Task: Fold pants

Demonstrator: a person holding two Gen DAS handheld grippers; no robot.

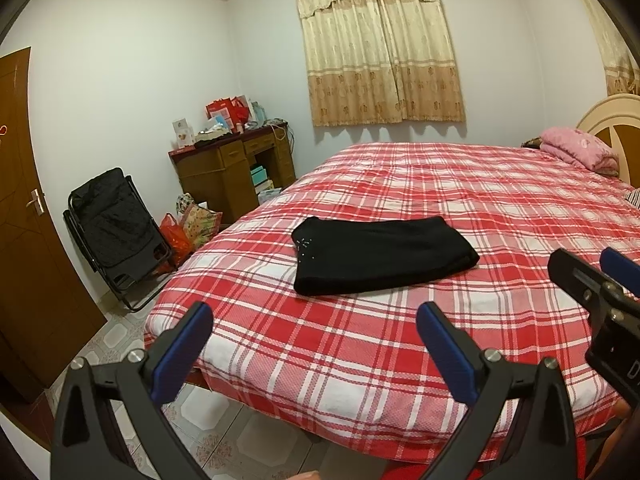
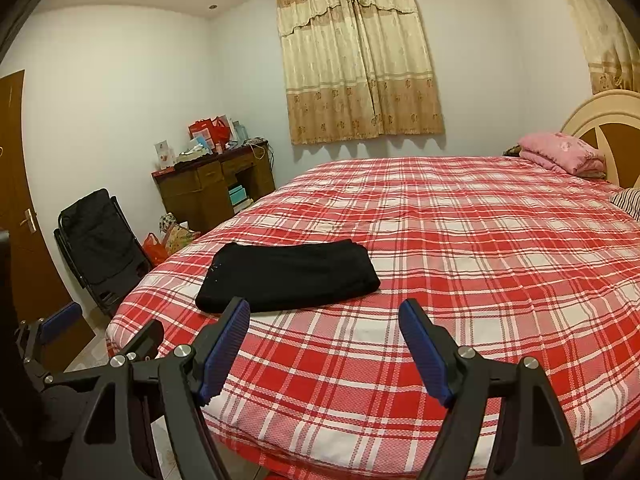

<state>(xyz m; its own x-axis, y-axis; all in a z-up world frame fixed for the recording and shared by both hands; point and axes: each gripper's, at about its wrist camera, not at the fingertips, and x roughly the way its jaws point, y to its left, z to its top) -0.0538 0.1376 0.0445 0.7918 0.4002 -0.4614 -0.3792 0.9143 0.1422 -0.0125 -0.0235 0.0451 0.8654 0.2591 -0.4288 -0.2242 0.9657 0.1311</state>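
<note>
Nearest the lens, the left gripper (image 1: 314, 320) and right gripper (image 2: 324, 316) hang released and empty short of the black pants (image 1: 382, 255), folded near the plaid bed's (image 1: 500, 208) corner, where a careless grab could undo the layers.

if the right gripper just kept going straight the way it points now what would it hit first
Probably the red plaid bedspread. The right gripper is open, empty and tilted down toward the bed, and its line seems to pass just right of the folded black pants. Depth is hard to judge through the fisheye.
</note>
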